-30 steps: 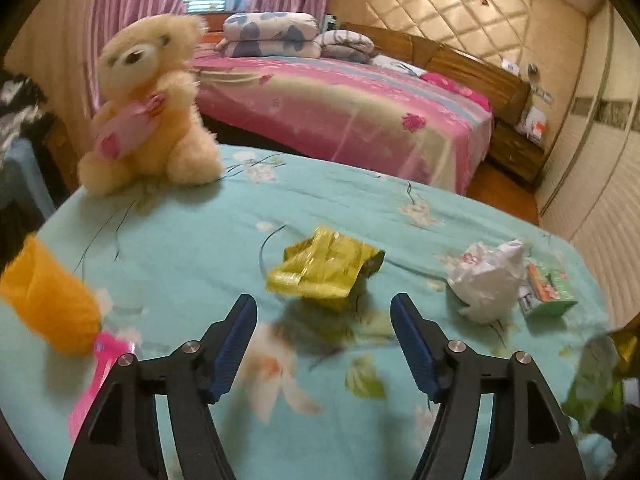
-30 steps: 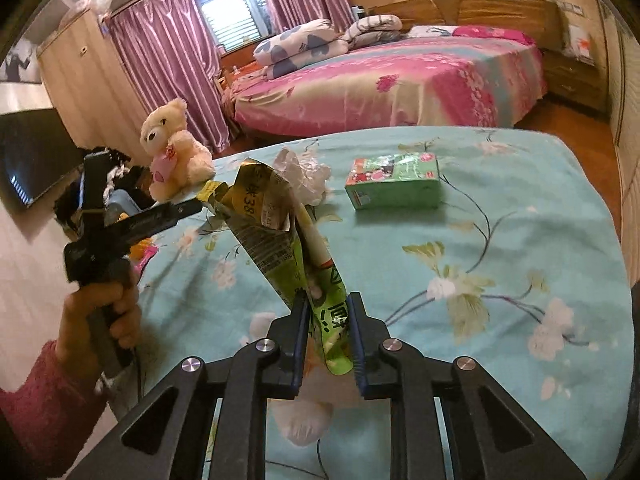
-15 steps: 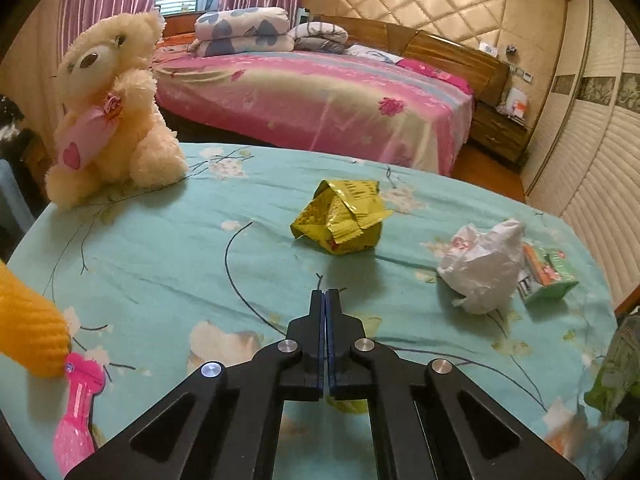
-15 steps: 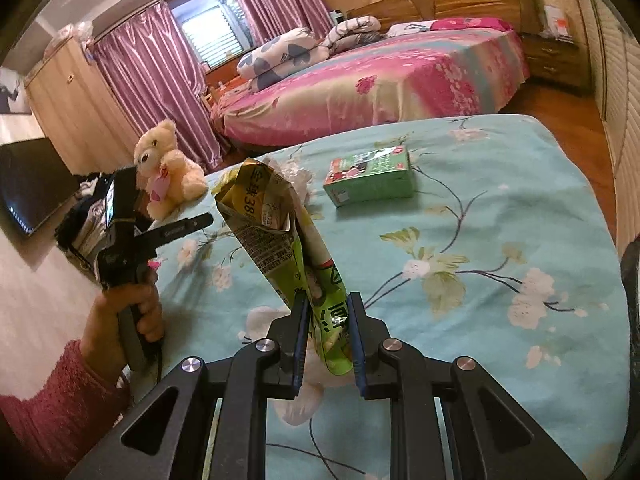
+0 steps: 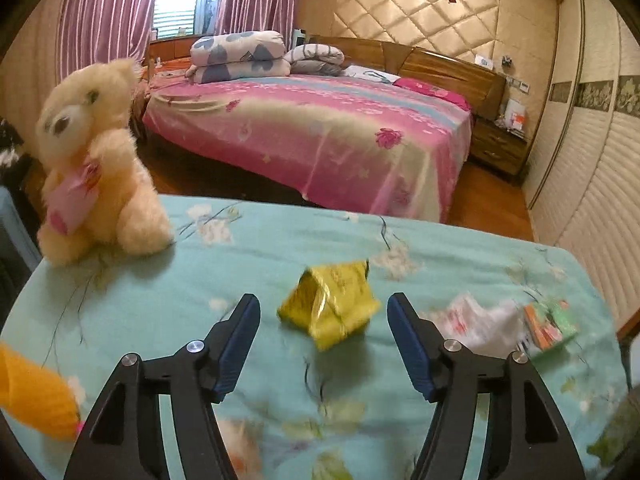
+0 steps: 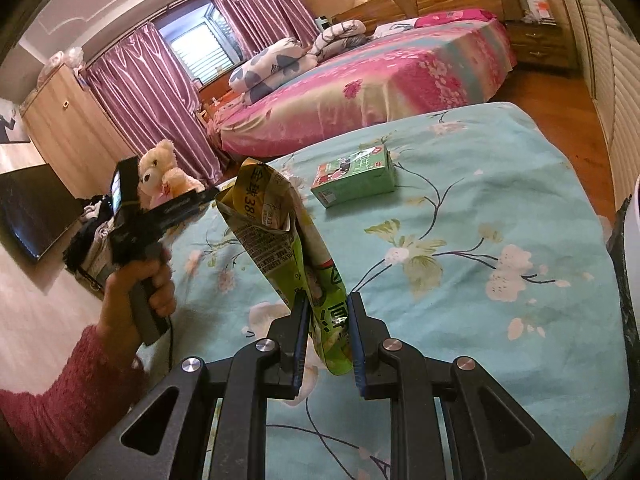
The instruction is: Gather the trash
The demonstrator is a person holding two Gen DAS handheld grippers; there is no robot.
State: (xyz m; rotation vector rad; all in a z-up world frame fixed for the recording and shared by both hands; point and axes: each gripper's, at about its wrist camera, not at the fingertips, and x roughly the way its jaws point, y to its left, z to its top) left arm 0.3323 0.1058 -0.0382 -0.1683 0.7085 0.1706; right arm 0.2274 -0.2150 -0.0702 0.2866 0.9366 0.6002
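- Your left gripper (image 5: pixel 322 336) is hovering over the teal floral bedspread (image 5: pixel 248 264) with its jaws spread wide, nothing between them.
- The crumpled yellow wrapper (image 5: pixel 330 308) is lying on the bedspread just ahead of the blue finger pads (image 5: pixel 236 344), roughly centred between them and not touching either.
- Off to the right, a crumpled white paper (image 5: pixel 480 320) is sitting beside a green carton (image 5: pixel 552 322); both are blurred, so I cannot tell whether they are touching.
- Your right gripper (image 6: pixel 326 338) is pinching the lower end of a green snack bag (image 6: pixel 280 240), jaws narrow on it, the bag standing up and leaning left.
- In the right wrist view the green carton (image 6: pixel 354 182) is lying flat on the bedspread, well apart from the bag.
- A cream teddy bear (image 5: pixel 92 168) is sitting at the bedspread's far left corner.
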